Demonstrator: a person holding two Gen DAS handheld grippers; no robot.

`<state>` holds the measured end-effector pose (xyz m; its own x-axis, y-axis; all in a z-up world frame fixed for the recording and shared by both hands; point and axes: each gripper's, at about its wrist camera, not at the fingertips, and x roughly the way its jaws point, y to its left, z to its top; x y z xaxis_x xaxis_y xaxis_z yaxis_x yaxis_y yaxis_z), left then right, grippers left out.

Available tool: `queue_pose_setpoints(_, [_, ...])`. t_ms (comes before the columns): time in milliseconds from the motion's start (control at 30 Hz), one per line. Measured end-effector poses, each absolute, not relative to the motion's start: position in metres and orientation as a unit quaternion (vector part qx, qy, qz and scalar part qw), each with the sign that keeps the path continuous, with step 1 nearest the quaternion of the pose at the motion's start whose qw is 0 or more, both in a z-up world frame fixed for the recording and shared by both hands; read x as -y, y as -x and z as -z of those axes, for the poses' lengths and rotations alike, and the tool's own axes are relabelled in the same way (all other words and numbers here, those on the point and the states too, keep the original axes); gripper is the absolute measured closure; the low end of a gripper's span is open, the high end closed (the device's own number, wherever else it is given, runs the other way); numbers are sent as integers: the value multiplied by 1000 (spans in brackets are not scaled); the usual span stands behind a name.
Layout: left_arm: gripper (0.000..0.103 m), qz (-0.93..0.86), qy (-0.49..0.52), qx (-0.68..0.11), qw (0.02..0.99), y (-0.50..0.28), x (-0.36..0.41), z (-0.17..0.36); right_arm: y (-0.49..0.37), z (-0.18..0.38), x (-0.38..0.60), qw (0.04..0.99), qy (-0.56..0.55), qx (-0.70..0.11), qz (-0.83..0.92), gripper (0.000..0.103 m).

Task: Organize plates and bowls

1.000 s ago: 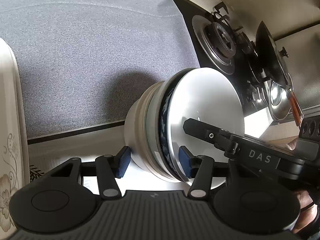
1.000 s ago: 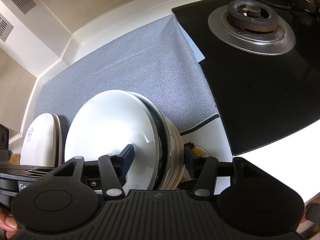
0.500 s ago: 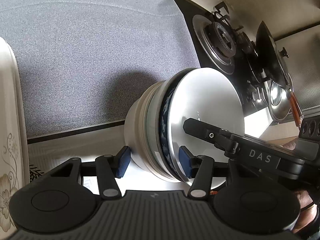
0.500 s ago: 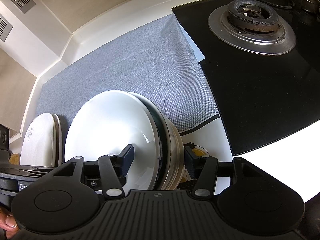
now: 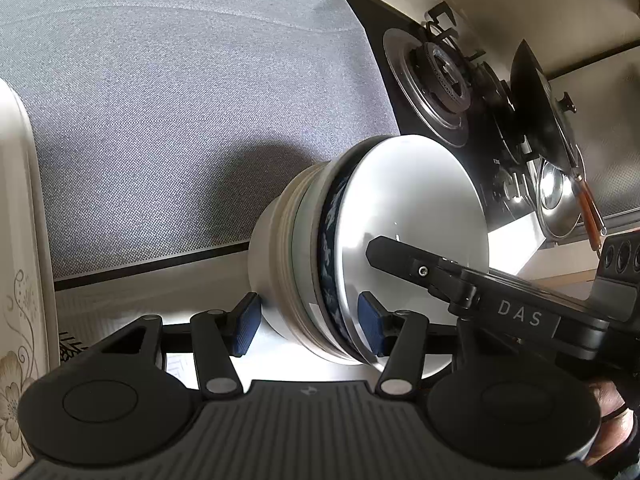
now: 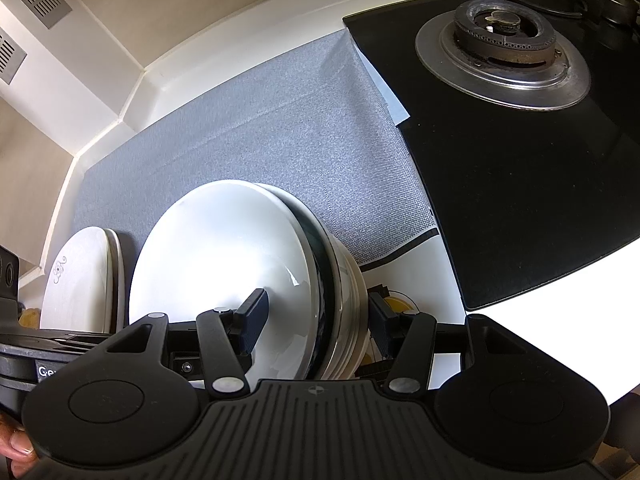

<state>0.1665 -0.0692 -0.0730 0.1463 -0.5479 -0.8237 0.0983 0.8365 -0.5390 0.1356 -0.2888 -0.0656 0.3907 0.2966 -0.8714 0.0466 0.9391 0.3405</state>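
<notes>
A nested stack of bowls [image 5: 360,248], white with one blue-patterned rim, is held on its side above the counter edge. My left gripper [image 5: 310,322] is shut on the stack, one blue pad on its base and one inside the top bowl. My right gripper [image 6: 316,320] is shut on the same stack [image 6: 240,264] from the opposite side, one finger inside the top bowl and one on the outer wall. Cream plates with a floral print [image 6: 80,280] stand on edge to the left of the bowls, and one shows at the left edge of the left wrist view [image 5: 18,240].
A grey mat [image 5: 180,100] covers the counter behind the bowls. A black gas hob with a burner [image 6: 504,48] lies to the right. A dark pan and a steel pot [image 5: 556,196] sit at the hob's far end.
</notes>
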Motion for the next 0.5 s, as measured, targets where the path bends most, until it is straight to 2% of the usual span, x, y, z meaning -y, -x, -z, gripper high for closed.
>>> queue_pose_setpoints(500, [43, 221, 187, -616, 733, -166, 67, 72, -137, 65, 288, 819, -157, -547, -76, 47])
